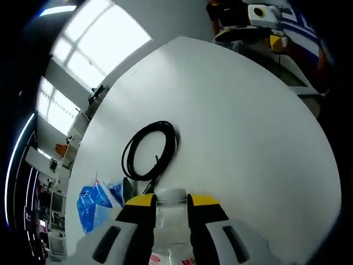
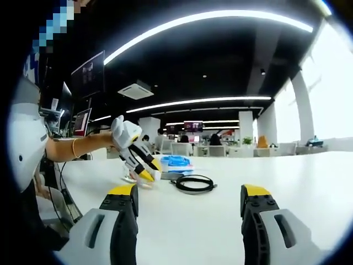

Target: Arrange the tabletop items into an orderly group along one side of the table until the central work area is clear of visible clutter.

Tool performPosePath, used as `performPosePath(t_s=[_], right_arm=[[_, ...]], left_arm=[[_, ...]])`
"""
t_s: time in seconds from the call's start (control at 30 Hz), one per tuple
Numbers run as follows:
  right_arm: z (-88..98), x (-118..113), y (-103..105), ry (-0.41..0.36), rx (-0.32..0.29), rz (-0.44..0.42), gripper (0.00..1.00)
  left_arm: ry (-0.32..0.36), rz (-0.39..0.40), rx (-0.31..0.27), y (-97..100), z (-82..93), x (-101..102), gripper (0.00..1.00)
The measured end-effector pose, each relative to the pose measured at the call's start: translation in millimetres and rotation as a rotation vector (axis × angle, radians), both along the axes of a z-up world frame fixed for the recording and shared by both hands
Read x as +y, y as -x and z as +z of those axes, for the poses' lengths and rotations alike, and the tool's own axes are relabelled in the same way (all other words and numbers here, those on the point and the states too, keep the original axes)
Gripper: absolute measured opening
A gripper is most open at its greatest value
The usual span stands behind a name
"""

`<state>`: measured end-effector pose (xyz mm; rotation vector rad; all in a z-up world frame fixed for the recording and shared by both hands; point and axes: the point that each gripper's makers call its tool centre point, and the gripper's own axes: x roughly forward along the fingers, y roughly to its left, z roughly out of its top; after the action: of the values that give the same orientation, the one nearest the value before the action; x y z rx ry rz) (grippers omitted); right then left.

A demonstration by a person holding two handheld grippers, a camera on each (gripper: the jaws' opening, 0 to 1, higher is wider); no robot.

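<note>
In the left gripper view, the left tongs (image 1: pixel 171 205) were closed narrowly on a clear plastic bottle (image 1: pixel 170 232), its cap sitting between the yellow tips. Just beyond the tips a coiled black cable (image 1: pixel 150 150) lay on the white desk (image 1: pixel 248 143), and a blue plastic bag (image 1: pixel 95 203) lay beside it, nearer the desk's edge. In the right gripper view, the right tongs (image 2: pixel 188 200) stood wide apart with nothing between them, above the desk, well apart from the cable (image 2: pixel 193 184), the bag (image 2: pixel 175 162) and the left tongs (image 2: pixel 144 167).
</note>
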<state>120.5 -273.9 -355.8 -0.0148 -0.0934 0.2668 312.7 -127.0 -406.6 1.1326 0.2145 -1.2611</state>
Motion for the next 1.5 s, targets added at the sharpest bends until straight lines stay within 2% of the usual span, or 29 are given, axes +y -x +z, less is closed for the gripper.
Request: performPosePath(t_s=[0.17,0.23,0.27,0.3,0.33,0.37,0.4,0.43,0.5,0.6,0.67,0.8,0.9,1.1,1.5], right_arm=[[0.9,3,-2,0.020,0.002,0.002,0.73],[2.0,4,-3,0.008,0.000,0.006,0.73],[2.4,4,-3,0.005,0.000,0.006,0.73],[3.1,5,-4,0.007,-0.002,0.006,0.73],[3.9,6,-4,0.009,-0.004,0.005,0.73],[4.8,7,-5,0.010,-0.007,0.008,0.73],[5.3,9,-6,0.008,-0.007,0.014,0.73],[5.4,11,-7,0.007,-0.007,0.022,0.73],[5.3,15,-9,0.007,-0.007,0.035,0.73],[4.8,18,-10,0.006,-0.004,0.043,0.73],[4.8,21,-11,0.006,-0.001,0.050,0.73],[5.2,23,-11,0.010,0.001,0.056,0.73],[1.5,22,-13,0.013,0.011,0.047,0.73],[-3.2,24,-13,0.013,0.028,0.055,0.73],[-1.8,23,-11,0.010,0.024,0.049,0.73]], left_arm=[[0.009,-0.003,-0.019,6.1,12.0,5,0.20],[0.032,-0.005,-0.020,7.9,18.5,7,0.18],[0.072,-0.020,-0.045,6.6,29.6,5,0.00],[0.184,-0.015,-0.102,1.3,55.4,-1,0.01],[0.134,0.011,-0.074,3.7,56.1,10,0.00],[0.128,-0.014,-0.073,8.6,64.2,13,0.00],[0.075,-0.044,-0.040,17.7,60.7,17,0.00],[0.099,-0.040,-0.044,19.2,64.9,16,0.00],[0.085,-0.045,-0.022,20.5,56.6,16,0.00],[0.083,-0.020,-0.008,11.9,44.7,19,0.00],[0.090,-0.001,0.038,7.7,35.1,21,0.00],[0.087,0.016,0.044,1.5,31.9,26,0.00],[0.111,0.029,0.062,0.7,35.0,28,0.00],[0.107,0.048,0.061,-3.5,32.2,34,0.00],[0.089,0.057,0.069,-6.7,23.4,32,0.00]])
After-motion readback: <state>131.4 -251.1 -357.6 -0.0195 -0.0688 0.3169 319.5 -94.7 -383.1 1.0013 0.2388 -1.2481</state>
